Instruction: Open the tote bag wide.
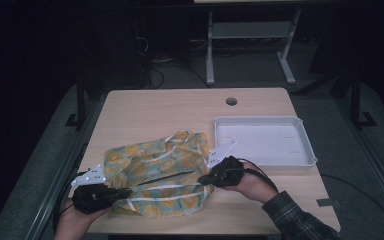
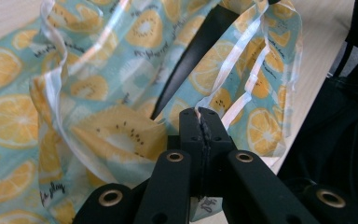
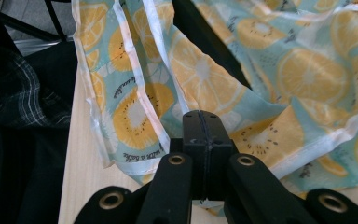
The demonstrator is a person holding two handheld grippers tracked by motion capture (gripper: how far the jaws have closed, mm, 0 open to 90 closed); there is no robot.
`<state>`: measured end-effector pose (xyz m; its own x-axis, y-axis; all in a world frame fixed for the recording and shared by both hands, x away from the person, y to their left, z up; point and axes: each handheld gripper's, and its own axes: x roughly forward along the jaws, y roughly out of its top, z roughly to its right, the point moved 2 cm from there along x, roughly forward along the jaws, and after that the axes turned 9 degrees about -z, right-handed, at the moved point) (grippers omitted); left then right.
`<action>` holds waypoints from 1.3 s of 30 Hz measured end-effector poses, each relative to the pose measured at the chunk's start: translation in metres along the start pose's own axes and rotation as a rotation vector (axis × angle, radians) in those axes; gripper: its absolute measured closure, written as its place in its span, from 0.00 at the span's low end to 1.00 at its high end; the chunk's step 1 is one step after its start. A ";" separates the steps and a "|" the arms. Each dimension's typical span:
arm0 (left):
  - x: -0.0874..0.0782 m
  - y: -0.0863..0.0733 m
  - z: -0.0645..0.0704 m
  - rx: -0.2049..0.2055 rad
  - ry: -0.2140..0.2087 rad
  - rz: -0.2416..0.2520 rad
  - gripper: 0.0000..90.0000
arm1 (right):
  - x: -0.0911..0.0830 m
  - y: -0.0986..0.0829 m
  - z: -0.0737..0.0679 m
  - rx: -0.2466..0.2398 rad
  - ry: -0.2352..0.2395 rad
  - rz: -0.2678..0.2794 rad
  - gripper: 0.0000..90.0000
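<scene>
on wooden table (image 1: 180,105), crumpled fruit-print cloth (image 1: 165,165)

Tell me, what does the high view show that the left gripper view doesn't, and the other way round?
The high view alone takes in the whole table, the white tray and both hands. The left gripper view alone shows, close up, the left gripper with its jaws shut on the white hem of the fruit-print cloth, plus the printed lettering. Both show that cloth and the wooden tabletop.
</scene>
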<state>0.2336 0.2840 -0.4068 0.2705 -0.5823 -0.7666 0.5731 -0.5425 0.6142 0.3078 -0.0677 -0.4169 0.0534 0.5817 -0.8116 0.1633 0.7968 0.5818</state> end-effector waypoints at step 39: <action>0.054 -0.024 0.003 0.047 -0.094 -0.347 0.99 | 0.054 -0.016 -0.004 -0.026 0.117 -0.241 0.99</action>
<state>0.2327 0.2637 -0.4626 -0.0075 -0.4108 -0.9117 0.5817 -0.7434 0.3302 0.3038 -0.0484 -0.4699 -0.0982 0.3886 -0.9162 0.1319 0.9176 0.3751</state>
